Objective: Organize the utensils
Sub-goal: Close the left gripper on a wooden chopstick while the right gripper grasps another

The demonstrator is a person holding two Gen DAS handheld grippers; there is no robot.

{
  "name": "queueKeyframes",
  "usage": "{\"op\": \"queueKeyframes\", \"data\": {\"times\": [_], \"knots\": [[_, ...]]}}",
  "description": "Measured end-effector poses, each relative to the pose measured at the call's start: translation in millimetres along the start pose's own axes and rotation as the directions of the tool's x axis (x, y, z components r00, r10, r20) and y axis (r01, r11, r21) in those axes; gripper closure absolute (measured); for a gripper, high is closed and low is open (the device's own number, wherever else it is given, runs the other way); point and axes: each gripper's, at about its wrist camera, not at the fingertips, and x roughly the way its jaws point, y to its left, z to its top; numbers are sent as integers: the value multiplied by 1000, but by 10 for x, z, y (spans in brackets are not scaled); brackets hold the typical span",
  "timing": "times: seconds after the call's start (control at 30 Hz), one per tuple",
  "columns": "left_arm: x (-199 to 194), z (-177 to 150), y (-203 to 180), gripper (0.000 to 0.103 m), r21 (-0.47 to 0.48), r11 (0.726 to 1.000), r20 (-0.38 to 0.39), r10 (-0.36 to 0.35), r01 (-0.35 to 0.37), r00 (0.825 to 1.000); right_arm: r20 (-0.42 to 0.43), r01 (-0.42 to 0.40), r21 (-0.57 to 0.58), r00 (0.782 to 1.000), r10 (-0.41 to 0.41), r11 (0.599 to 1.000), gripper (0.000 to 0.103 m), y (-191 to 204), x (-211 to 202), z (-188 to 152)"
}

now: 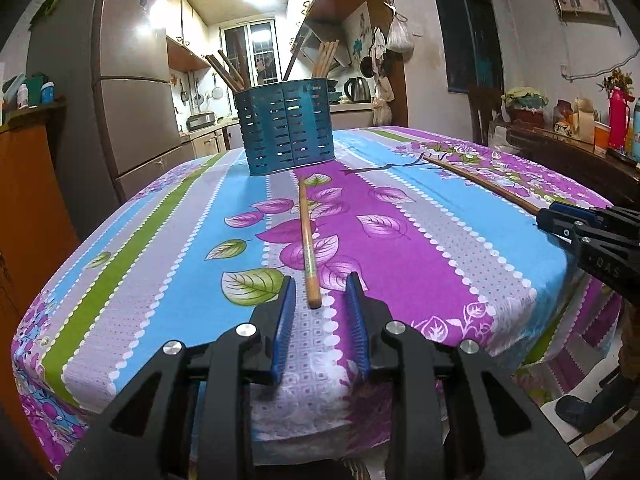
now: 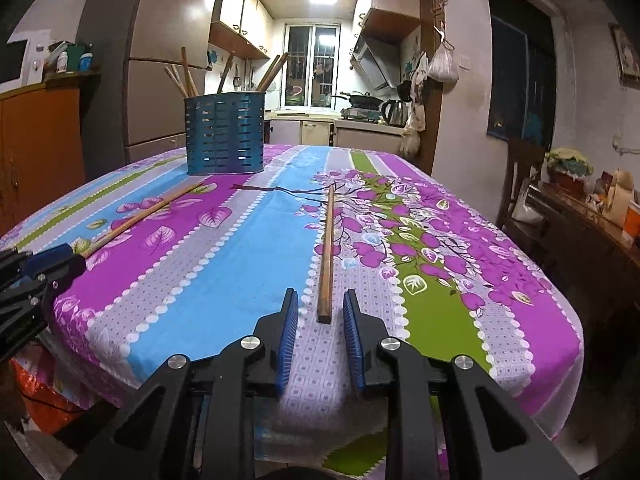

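Note:
A blue slotted utensil holder (image 1: 286, 128) (image 2: 224, 136) stands at the far side of the table with several chopsticks upright in it. A pale bamboo chopstick (image 1: 308, 240) (image 2: 140, 216) lies on the floral tablecloth. Its near end sits between the blue pads of my left gripper (image 1: 322, 280) (image 2: 52, 260), which is open with a gap on each side. A darker brown chopstick (image 2: 326, 248) (image 1: 480, 184) lies to the right. Its near end rests between the pads of my right gripper (image 2: 320, 294) (image 1: 560, 216), which is open too, the pads clear of the wood.
The tablecloth (image 1: 160, 240) drops off at the near and side edges. A fridge (image 1: 132, 100) and an orange cabinet (image 1: 28, 184) stand to the left. On the right are a dark sideboard (image 2: 592, 232) with a red flask (image 1: 618, 118) and a chair (image 2: 520, 184).

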Motion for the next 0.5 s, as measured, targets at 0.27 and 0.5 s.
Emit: {"op": "queueKeyframes", "data": {"times": [0.27,0.5], "knots": [[20,13,-29,85,10,1000,2,-9,9,1000,-11,-14,8,1000,14,1000,85,12,15,1],[23,15,-31,86,9,1000,3,-18,18,1000,-18,-30,34,999,31,999,87,-22,41,18]]}}
